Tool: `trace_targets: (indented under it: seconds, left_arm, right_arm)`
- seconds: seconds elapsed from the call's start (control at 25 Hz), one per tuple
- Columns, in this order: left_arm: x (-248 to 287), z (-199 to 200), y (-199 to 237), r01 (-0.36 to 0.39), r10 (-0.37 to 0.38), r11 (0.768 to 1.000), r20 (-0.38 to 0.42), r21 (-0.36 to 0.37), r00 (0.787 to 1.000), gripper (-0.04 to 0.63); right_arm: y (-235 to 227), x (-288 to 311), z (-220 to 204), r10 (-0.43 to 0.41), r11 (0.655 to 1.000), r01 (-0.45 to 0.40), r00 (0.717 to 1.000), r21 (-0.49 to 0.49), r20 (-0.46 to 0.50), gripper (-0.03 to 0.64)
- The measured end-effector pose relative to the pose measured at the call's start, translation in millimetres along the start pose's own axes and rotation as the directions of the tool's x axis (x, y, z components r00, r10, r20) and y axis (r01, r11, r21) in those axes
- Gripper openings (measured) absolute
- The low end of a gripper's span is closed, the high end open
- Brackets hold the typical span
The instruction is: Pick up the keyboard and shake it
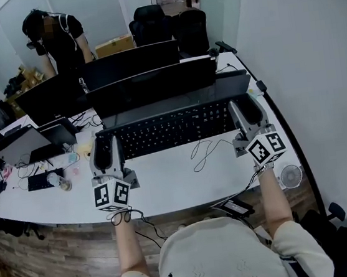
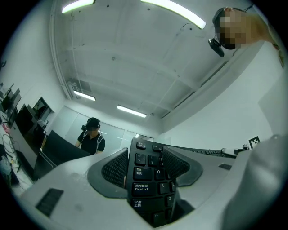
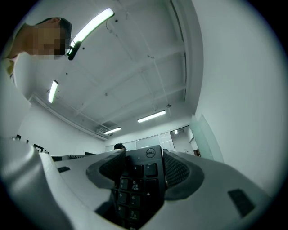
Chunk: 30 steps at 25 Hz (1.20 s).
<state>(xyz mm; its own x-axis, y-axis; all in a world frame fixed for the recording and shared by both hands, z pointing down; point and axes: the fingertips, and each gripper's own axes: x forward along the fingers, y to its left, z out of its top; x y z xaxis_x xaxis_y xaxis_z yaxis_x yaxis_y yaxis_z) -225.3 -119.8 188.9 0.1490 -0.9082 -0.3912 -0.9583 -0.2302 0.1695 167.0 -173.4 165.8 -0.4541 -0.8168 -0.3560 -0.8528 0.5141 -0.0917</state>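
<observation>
Item: black keyboard (image 1: 172, 130), full width, with number pad, lying crosswise in front of the person and just before the lower edge of the near monitor (image 1: 152, 84). It is held at both ends; whether its underside clears the white tabletop (image 1: 172, 182) cannot be told from the head view. Left gripper (image 1: 103, 151): jaws closed on the keyboard's left end, ribbed pads on either face of it, with the Tab, Caps Lock and Shift keys showing between them in the left gripper view. Right gripper (image 1: 249, 111): jaws closed on the right end, at the number pad, with a round maker's badge (image 3: 150, 153) on the corner between the pads. Both gripper views look up at the ceiling and its strip lights (image 2: 177, 11). Marker cubes (image 1: 112, 194) sit at the near ends of the grippers, close to the person's forearms. Accessory: thin cable (image 1: 205, 152), looping over the tabletop below the keyboard's right half. Surroundings: a second monitor (image 1: 131, 62) behind the first, black office chairs (image 1: 168, 19) at the far side, a small round fan (image 1: 290, 176) at the tabletop's right edge, and a standing person (image 1: 55, 37) in dark clothes at the far left.
</observation>
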Motion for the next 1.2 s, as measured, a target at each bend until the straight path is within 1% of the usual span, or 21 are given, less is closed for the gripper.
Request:
trace_targets:
  seconds: [0.12, 0.28, 0.32, 0.4, 0.44, 0.48, 0.52, 0.64, 0.72, 0.76, 0.8, 0.88, 0.92, 1.08, 1.16, 1.2]
  left_arm:
    - [1, 11, -3, 0.006, -0.007, 1.0, 0.043, 0.017, 0.999, 0.23]
    - [0, 20, -8, 0.021, -0.023, 1.0, 0.078, 0.021, 0.997, 0.23]
    - [-3, 27, -11, 0.026, -0.029, 0.999, 0.109, 0.03, 0.994, 0.23]
    - [-13, 45, -17, 0.037, -0.049, 0.997, 0.198, 0.064, 0.979, 0.232]
    - [-17, 50, -18, 0.039, -0.056, 0.996, 0.226, 0.079, 0.973, 0.233]
    - [-18, 51, -17, 0.038, -0.056, 0.996, 0.231, 0.083, 0.971, 0.232]
    - [-15, 48, -14, 0.035, -0.052, 0.996, 0.219, 0.079, 0.974, 0.232]
    - [-3, 30, -7, 0.031, -0.036, 0.999, 0.143, 0.035, 0.989, 0.232]
    - [2, 20, -4, 0.033, -0.033, 0.999, 0.094, 0.009, 0.995, 0.232]
    - [1, 22, -5, 0.038, -0.039, 0.999, 0.103, 0.015, 0.994, 0.232]
    - [-2, 30, -9, 0.045, -0.049, 0.998, 0.143, 0.036, 0.989, 0.232]
    - [-15, 50, -18, 0.058, -0.076, 0.995, 0.235, 0.084, 0.969, 0.232]
    - [-18, 54, -19, 0.061, -0.083, 0.994, 0.25, 0.093, 0.965, 0.232]
    - [-2, 43, -12, 0.055, -0.064, 0.997, 0.203, 0.053, 0.977, 0.232]
    - [-4, 45, -13, 0.057, -0.066, 0.997, 0.223, 0.05, 0.973, 0.232]
    - [-9, 52, -16, 0.064, -0.077, 0.996, 0.25, 0.061, 0.965, 0.232]
  right_arm:
    - [2, 1, 12, 0.009, 1.0, -0.009, 0.999, -0.017, 0.036, 0.247]
    - [6, -3, 25, 0.035, 0.999, -0.031, 0.995, -0.04, 0.09, 0.245]
    - [9, -7, 31, 0.045, 0.998, -0.039, 0.991, -0.052, 0.125, 0.245]
    - [18, -17, 44, 0.071, 0.995, -0.056, 0.975, -0.08, 0.21, 0.247]
    - [21, -20, 48, 0.08, 0.994, -0.061, 0.969, -0.085, 0.233, 0.247]
    - [22, -20, 47, 0.081, 0.994, -0.062, 0.968, -0.084, 0.236, 0.247]
    - [20, -17, 45, 0.075, 0.995, -0.059, 0.972, -0.079, 0.223, 0.247]
    - [13, -6, 33, 0.045, 0.997, -0.034, 0.986, -0.071, 0.16, 0.247]
    - [10, -4, 26, 0.03, 0.997, -0.021, 0.992, -0.068, 0.124, 0.248]
    - [11, -5, 28, 0.032, 0.997, -0.023, 0.991, -0.07, 0.133, 0.247]
    - [14, -9, 33, 0.043, 0.997, -0.031, 0.985, -0.075, 0.167, 0.247]
    - [21, -22, 46, 0.073, 0.995, -0.052, 0.966, -0.088, 0.25, 0.249]
    - [22, -25, 50, 0.081, 0.994, -0.059, 0.96, -0.09, 0.266, 0.247]
    - [14, -8, 47, 0.063, 0.995, -0.045, 0.975, -0.09, 0.215, 0.249]
    - [18, -11, 52, 0.069, 0.993, -0.044, 0.97, -0.107, 0.233, 0.249]
    - [23, -17, 58, 0.08, 0.991, -0.049, 0.961, -0.122, 0.265, 0.249]
